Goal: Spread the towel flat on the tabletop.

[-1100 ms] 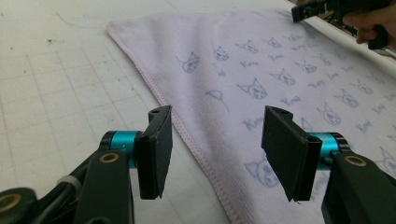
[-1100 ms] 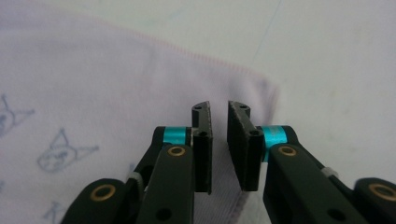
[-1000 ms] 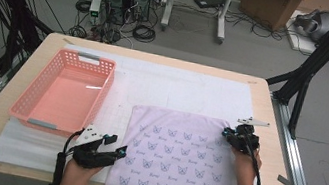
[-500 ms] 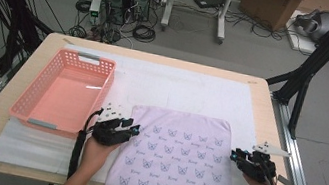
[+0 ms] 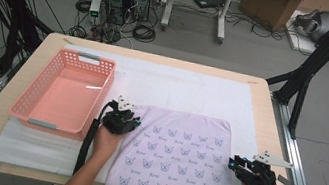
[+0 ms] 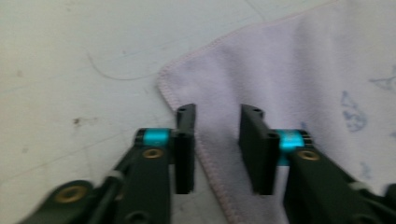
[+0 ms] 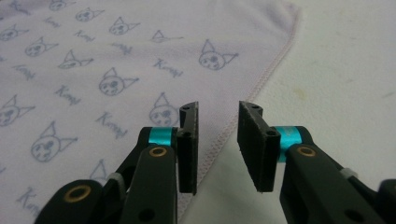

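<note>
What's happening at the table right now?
A person works a lilac cat-print cloth with two handheld grippers. The left gripper straddles the cloth's hem near a corner, its jaws having just been closing. The right gripper straddles the opposite side's hem, jaws having just been opening. A pink basket sits alongside.

A basket (image 5: 63, 93) is sitting at centre left of the frame on a mat (image 5: 178, 87) covering the table (image 5: 261, 108). To its right, a cloth (image 5: 176, 160) is lying at lower centre.
</note>
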Demonstrator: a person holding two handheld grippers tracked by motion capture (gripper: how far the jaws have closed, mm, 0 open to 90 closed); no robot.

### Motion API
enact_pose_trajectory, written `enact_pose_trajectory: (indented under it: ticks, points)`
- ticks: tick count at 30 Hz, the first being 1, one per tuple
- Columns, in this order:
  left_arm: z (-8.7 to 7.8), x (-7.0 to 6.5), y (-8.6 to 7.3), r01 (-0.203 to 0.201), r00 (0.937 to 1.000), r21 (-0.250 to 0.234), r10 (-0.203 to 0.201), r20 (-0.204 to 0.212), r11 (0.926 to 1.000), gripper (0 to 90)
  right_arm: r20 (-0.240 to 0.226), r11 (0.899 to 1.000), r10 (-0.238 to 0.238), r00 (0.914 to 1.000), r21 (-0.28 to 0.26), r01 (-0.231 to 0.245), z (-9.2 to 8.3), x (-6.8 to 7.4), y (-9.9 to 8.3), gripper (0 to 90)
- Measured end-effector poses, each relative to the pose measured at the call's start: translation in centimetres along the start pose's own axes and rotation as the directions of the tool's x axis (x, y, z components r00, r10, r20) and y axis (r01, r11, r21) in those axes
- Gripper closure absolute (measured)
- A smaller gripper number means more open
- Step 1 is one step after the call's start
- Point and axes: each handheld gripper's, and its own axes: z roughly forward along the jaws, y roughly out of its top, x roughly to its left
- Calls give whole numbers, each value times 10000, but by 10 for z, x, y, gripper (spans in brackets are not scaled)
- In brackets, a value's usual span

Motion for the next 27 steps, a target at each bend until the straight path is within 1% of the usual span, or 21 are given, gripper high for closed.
enact_pose_trajectory:
  ticks: [1,2,3,4,5,6,7,8,9,10,11,12,14,15,17,18,20,22,25,26,27]
  points:
    - [0,3,1,208,9998,34,-208,54,9998,856,71,10000,36,10000,10,-36,1,0,0,656]
    - [0,3,2,196,9996,9,-196,-181,9998,868,153,9999,78,9999,75,-79,1,-1,0,645]
    - [-1,4,2,183,9985,-25,-184,-508,9998,873,222,9997,220,9995,113,-223,2,0,0,638]
    - [-1,7,2,383,9974,-40,-384,-606,9993,873,283,9998,195,9994,72,-198,4,-1,-1,637]
    - [-1,8,1,454,9972,-76,-458,-586,9989,868,351,9994,279,9990,180,-286,6,0,-1,639]
    - [-2,9,1,464,9970,-148,-472,-615,9988,847,374,9993,292,9989,221,-300,8,1,-1,645]
    - [-3,10,1,360,9969,-166,-371,-689,9992,803,443,9992,202,9988,344,-217,11,3,-1,657]
    - [-4,10,1,423,9967,-290,-442,-675,9987,732,577,9986,74,9983,519,-104,14,5,-1,677]
    - [-5,11,0,636,9968,-402,-655,-457,9972,656,792,9989,-77,9968,476,40,14,7,-1,733]
    - [-7,11,-1,735,9971,-515,-745,-174,9960,607,683,9986,-65,9976,533,29,14,7,0,885]
    - [-10,10,-1,758,9971,-669,-762,-22,9949,557,749,9980,-176,9970,618,129,13,7,1,885]
    - [-12,9,-3,812,9966,-852,-799,184,9930,512,985,9967,-407,9943,738,335,12,8,2,889]
    - [-17,6,-6,934,9942,-1195,-861,647,9884,474,1489,9950,-625,9869,865,500,10,8,2,891]
    - [-20,5,-8,980,9928,-1333,-876,819,9862,455,1578,9945,-628,9855,925,485,8,7,2,891]
    - [-24,3,-12,1076,9882,-1621,-875,1261,9809,449,1436,9959,-382,9889,871,258,6,3,0,888]
    - [-26,2,-14,1114,9856,-1676,-874,1447,9795,441,1356,9968,-354,9901,762,252,6,2,-1,867]
    - [-30,1,-16,1048,9820,-1790,-734,1739,9782,427,1062,9982,-230,9941,582,169,5,2,-1,684]
    - [-35,1,-17,1024,9791,-1948,-643,1929,9755,413,871,9998,-101,9961,203,84,1,1,-1,610]
    - [-43,2,-19,1149,9716,-2140,-649,2274,9700,412,628,9996,21,9980,-298,-2,-9,0,0,501]
    - [-46,1,-20,1151,9695,-2196,-613,2374,9688,410,502,9990,-8,9987,-449,30,-11,0,0,488]
    - [-49,1,-21,1163,9671,-2250,-587,2475,9674,402,426,9988,3,9991,-486,18,-15,0,0,472]
